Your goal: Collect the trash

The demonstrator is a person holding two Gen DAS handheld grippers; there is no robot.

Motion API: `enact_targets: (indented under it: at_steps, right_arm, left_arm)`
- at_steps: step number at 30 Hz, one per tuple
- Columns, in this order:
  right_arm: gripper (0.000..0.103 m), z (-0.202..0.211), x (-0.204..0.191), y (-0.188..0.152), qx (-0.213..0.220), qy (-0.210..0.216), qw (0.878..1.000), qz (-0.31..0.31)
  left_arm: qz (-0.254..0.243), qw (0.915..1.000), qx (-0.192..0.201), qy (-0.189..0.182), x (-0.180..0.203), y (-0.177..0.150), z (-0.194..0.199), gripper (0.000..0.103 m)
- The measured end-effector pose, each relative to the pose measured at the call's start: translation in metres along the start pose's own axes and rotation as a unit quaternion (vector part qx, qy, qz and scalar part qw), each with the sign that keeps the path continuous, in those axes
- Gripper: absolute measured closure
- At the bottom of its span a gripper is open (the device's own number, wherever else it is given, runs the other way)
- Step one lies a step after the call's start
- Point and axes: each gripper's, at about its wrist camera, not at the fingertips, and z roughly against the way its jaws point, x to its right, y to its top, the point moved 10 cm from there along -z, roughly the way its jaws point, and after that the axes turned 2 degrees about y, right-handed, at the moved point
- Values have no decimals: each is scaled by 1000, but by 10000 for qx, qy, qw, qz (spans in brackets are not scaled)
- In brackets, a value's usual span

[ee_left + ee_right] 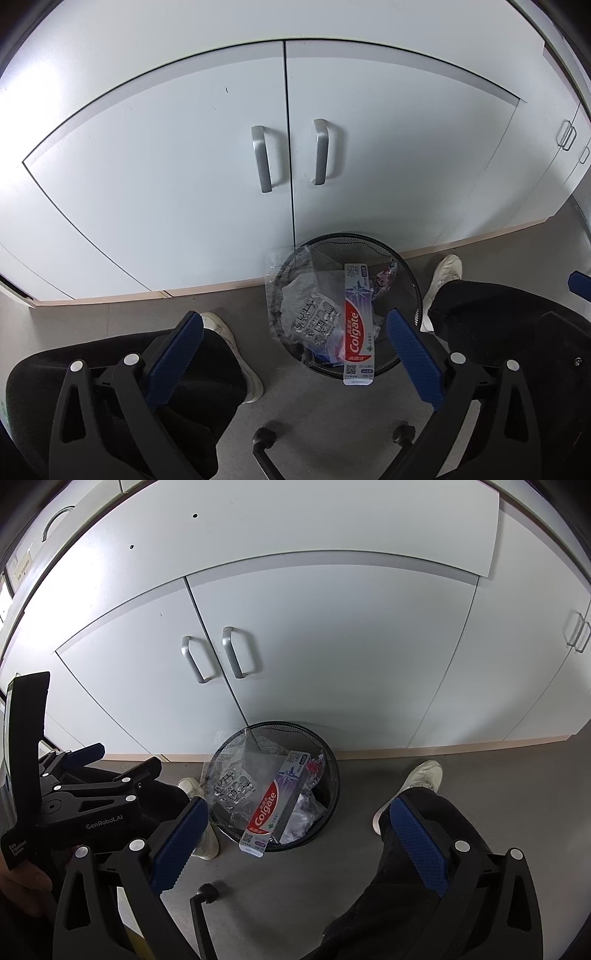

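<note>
A black mesh waste bin [408, 280] [332, 771] stands on the grey floor against white cabinet doors. A Colgate toothpaste box [357, 325] [275, 801] leans in it, its lower end over the near rim. A clear printed plastic wrapper [310, 317] [232, 788] hangs over the bin's left side, with more crumpled wrappers underneath. My left gripper [295, 365] hovers above the bin, open, nothing between its blue pads. My right gripper [299, 843] is open and empty too, over the floor just in front of the bin. The left gripper's body [92, 805] shows at the right view's left edge.
A seated person's black trouser legs [517, 332] [424, 849] and white shoes [443, 280] [421, 779] flank the bin. Chair base arms with casters [264, 439] [207, 893] lie below the grippers. White cabinet doors with metal handles [262, 158] [232, 653] fill the background.
</note>
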Motion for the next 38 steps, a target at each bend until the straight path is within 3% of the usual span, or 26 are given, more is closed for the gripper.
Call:
enact_targets:
  at_steps: [6,38]
  right_arm:
    - [4,0,0,0,1,-18,10000,-11]
    - [4,1,1,-1,-8,-40,10000,7]
  left_arm:
    - [73,9994,-87,-317,5,-2,1,4]
    - [184,9982,-190,-542,10,-3,-1,4]
